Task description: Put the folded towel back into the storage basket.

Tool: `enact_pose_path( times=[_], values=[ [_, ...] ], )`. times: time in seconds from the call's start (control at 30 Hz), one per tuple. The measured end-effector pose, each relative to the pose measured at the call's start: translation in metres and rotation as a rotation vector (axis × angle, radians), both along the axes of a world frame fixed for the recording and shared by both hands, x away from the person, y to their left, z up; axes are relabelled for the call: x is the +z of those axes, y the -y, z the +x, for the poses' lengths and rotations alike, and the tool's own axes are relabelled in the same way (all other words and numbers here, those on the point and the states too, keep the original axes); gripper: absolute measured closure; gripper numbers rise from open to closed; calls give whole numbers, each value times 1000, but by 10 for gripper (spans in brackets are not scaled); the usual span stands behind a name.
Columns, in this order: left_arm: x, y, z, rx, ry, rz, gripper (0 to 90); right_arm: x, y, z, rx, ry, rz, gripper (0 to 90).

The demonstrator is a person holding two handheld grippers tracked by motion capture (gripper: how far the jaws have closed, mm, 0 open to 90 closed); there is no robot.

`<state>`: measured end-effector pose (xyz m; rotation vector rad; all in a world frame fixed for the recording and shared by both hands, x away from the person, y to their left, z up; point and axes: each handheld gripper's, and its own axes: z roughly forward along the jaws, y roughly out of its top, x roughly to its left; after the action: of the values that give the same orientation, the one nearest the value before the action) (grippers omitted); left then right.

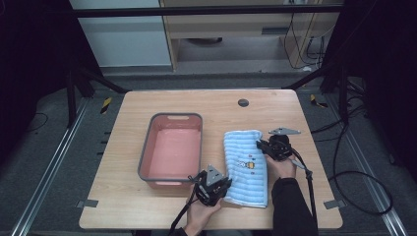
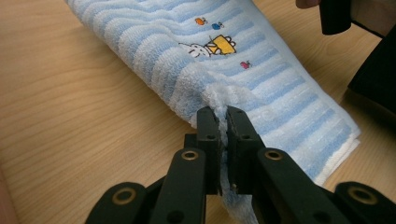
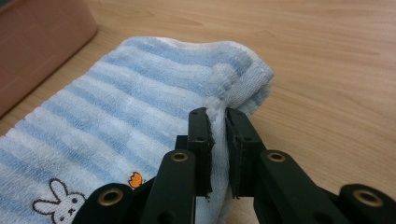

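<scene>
High view. A folded blue-striped towel [image 1: 246, 166] lies on the wooden surface [image 1: 147, 206], just right of a grey-rimmed pink tub [image 1: 146, 147]. The left hand-held gripper [image 1: 222, 187] meets the towel at its near left corner; the right hand-held gripper [image 1: 259, 145] meets it on the right edge, towards the far end. The two grips sit on opposite sides and at different ends, so a lift from here would probably hang the cloth on a diagonal — the free near-right corner could sag and drag on the surface.

Left gripper view. The left hand-held gripper [image 2: 223, 112] is clenched on a pinch of towel [image 2: 233, 70] edge, terry bunched between the jaws and trailing below them. The bite looks to take in only the outer fold. If so, the layers beneath may peel away on lifting and the fold would open.

Right gripper view. The right hand-held gripper [image 3: 217, 114] is likewise clamped on the towel [image 3: 140, 93], gripping a thin ridge of hem close to a rounded corner, with the tub wall [image 3: 37, 42] at the left. So shallow a hold is the main hazard — a pull sideways, or the two hands drawing apart too fast, could slide the hem out of the jaws. A carry towards the tub also risks snagging hanging cloth on its rim.
</scene>
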<state>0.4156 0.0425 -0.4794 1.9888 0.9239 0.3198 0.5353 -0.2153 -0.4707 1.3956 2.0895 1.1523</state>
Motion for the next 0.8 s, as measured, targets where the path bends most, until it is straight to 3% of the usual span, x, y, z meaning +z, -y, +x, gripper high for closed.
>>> enact_pose_path(
  times=[0.23,0.47,0.8],
  values=[
    [12,-3,-2,-11,19,-15,847,10,3,-5,-1,23,22,814],
    [25,-7,-2,-17,47,-21,847,28,2,-12,0,98,22,815],
    [41,-11,-5,-25,83,-34,848,51,4,-20,3,157,41,815]
  ],
)
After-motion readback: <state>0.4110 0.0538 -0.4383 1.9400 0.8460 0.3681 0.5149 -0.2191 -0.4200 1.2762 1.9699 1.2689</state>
